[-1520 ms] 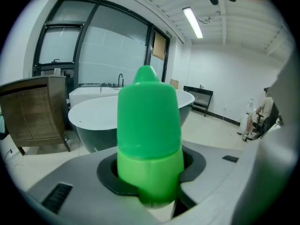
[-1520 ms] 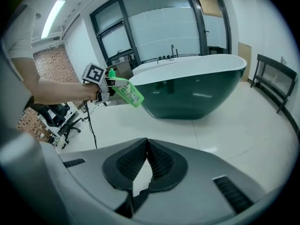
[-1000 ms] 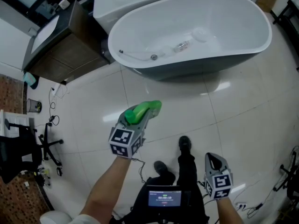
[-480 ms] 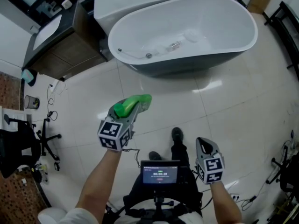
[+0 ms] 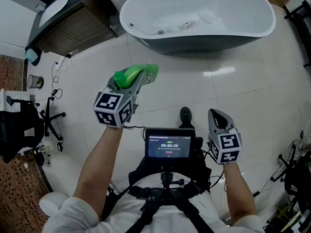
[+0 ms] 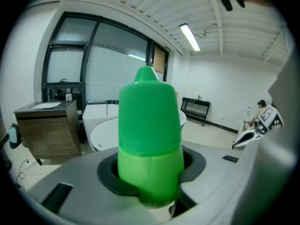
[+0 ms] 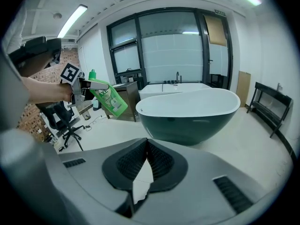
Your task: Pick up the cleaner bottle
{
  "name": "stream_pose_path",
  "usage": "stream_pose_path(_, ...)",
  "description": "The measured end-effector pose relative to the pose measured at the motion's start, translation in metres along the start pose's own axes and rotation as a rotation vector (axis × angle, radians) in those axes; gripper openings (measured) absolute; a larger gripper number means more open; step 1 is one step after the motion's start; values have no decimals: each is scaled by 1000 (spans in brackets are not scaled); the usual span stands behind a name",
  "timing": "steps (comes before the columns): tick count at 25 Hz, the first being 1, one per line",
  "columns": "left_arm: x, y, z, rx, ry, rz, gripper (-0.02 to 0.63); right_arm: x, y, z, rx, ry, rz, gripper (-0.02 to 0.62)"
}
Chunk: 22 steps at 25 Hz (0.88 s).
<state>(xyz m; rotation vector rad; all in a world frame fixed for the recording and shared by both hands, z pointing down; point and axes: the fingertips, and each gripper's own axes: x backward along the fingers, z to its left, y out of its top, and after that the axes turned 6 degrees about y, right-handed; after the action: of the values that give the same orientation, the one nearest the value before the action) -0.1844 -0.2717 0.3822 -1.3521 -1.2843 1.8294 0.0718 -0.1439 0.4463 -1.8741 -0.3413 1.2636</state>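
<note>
The green cleaner bottle point(image 5: 135, 74) is off the floor, lying between the jaws of my left gripper point(image 5: 139, 79), which is shut on it. In the left gripper view the bottle point(image 6: 150, 139) fills the gap between the dark pads, cap end toward the camera. From the right gripper view the labelled bottle point(image 7: 108, 99) tilts down out of the left gripper point(image 7: 88, 85). My right gripper point(image 5: 217, 116) hangs at the lower right, shut, its ribbed pads point(image 7: 159, 163) meeting with nothing between them.
A dark-sided white bathtub point(image 5: 209, 42) stands ahead on the tiled floor, with a wooden vanity point(image 5: 73, 30) to its left. An office chair point(image 5: 19, 130) and cables lie at the left. A small screen point(image 5: 167, 143) sits on the chest rig; a shoe point(image 5: 185, 115) shows below.
Both grippers have risen and look larger in the head view. The bottle stays clamped in the left gripper. The bathtub has slid toward the top of the picture.
</note>
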Motion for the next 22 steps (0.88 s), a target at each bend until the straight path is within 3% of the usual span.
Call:
stream_pose_path(12, 48, 32, -10, 16, 3, -35, 164, 11, 26, 24, 60, 58, -19, 9)
stream_pose_path(22, 78, 62, -10, 42, 16, -130, 164, 22, 46, 37, 55, 70, -53, 9)
